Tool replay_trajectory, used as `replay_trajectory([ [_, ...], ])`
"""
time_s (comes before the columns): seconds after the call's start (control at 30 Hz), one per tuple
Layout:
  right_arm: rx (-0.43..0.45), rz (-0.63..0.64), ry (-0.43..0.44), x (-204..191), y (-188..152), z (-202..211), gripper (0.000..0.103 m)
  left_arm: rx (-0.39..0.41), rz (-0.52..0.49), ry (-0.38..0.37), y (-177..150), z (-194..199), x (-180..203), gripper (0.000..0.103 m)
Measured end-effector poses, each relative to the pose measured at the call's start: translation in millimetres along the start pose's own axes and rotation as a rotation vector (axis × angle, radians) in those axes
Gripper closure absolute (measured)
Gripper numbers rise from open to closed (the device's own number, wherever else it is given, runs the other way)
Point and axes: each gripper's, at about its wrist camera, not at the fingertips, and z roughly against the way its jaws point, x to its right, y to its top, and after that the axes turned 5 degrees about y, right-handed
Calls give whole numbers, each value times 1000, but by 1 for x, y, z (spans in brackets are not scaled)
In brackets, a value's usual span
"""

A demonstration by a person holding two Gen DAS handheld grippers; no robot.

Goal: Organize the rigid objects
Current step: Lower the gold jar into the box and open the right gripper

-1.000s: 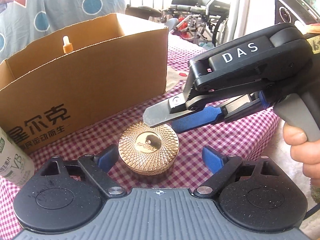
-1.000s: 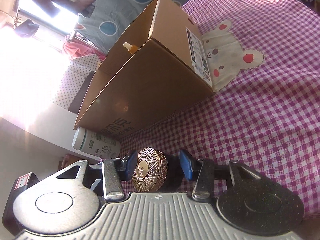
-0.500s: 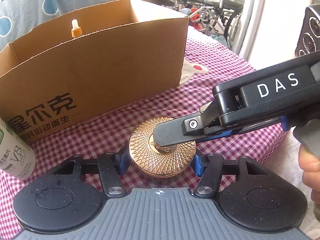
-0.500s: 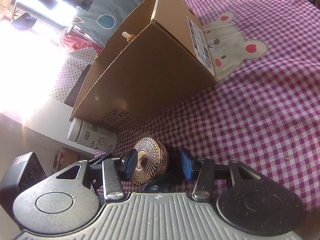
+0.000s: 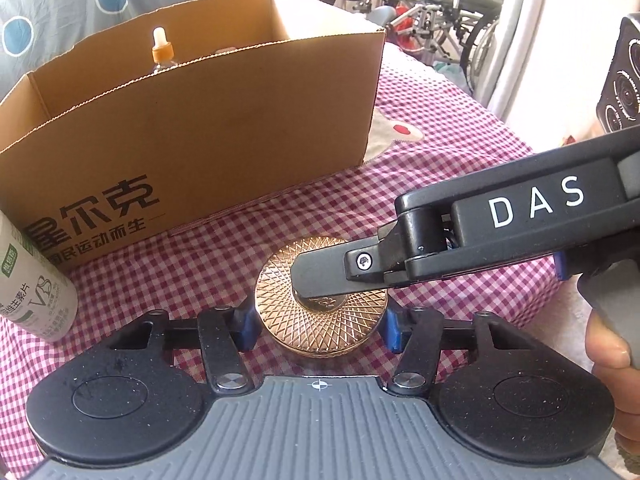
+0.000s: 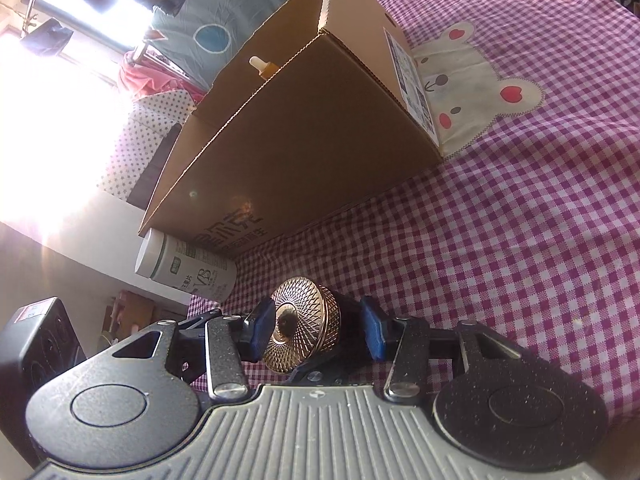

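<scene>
A round gold jar (image 5: 280, 304) with an engraved lid hangs low over the checked tablecloth (image 5: 460, 184). My left gripper (image 5: 318, 330) is shut on it, its blue pads (image 5: 244, 326) pressed on the jar's two sides. My right gripper (image 5: 312, 280) reaches in from the right, one finger flat on the lid and the other hidden beneath. In the right wrist view the gold jar (image 6: 304, 328) lies sideways between the right gripper's (image 6: 316, 332) pads, gripped top and bottom. The open cardboard box (image 5: 200, 140) stands just behind.
A dropper bottle (image 5: 162, 50) stands inside the box. A white vitamin bottle (image 5: 32, 288) stands on the cloth at the box's left corner. A black speaker-like case (image 5: 620, 80) sits at far right, with a hand (image 5: 612, 352) on the right gripper's handle. Wheelchairs stand behind the table.
My left gripper's wide-open jaws have closed onto the jar's sides and the view has drawn nearer. The right gripper has kept its hold on the jar, its finger now lying across the lid.
</scene>
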Motion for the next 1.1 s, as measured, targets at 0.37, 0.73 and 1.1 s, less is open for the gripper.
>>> replay_trajectory([
  [0.37,12,48,6,-31,5,-11,54,54,15,32,-2,20,-3,47],
  [0.73,94,301,53,-133,64,1,53,268,55,107,52,89,-41,47],
  [1.1,-63,324,-22,-139,172,-70,53,94,254,21,126,17,-101,47],
])
